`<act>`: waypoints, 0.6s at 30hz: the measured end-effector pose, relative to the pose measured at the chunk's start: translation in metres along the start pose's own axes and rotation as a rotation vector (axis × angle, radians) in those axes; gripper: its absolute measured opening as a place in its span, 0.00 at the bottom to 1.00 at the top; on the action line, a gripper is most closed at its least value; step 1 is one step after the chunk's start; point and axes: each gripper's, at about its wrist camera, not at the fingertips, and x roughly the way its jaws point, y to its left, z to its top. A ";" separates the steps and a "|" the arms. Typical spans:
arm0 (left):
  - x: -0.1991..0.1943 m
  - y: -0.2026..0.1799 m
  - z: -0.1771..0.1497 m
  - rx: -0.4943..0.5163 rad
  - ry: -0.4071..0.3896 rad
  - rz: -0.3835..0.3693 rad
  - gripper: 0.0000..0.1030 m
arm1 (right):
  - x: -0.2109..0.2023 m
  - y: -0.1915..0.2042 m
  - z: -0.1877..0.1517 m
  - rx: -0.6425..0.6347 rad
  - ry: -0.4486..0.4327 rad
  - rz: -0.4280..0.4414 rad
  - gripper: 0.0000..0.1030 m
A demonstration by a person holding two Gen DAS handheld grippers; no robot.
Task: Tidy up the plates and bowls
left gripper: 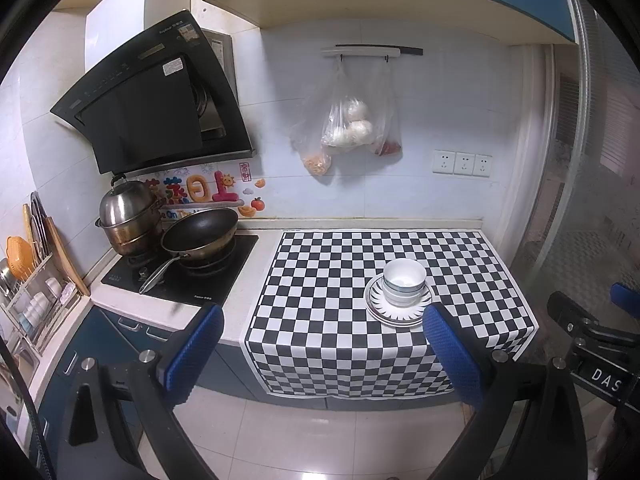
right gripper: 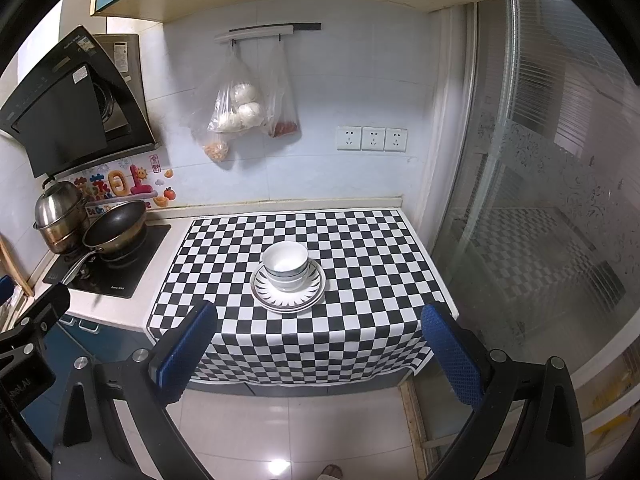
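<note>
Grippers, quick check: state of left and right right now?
Left gripper: open, holding nothing.
Right gripper: open, holding nothing; the stacked white bowls sit untouched on the white plates with black rim pattern.

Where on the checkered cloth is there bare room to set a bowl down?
The cloth is bare all round the plates with their stacked bowls: behind toward the wall, right toward the glass door, left toward the stove. The stove is crowded by pan and pot.
</note>
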 end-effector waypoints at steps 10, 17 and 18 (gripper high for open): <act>0.000 0.002 -0.001 -0.002 0.001 0.001 0.99 | 0.003 0.000 0.002 0.000 0.003 0.006 1.00; 0.001 0.002 -0.001 -0.001 -0.001 0.006 0.99 | 0.005 0.003 0.003 -0.003 0.009 0.009 1.00; 0.001 0.002 -0.002 0.001 -0.004 0.006 0.99 | 0.006 0.003 0.003 -0.003 0.008 0.009 1.00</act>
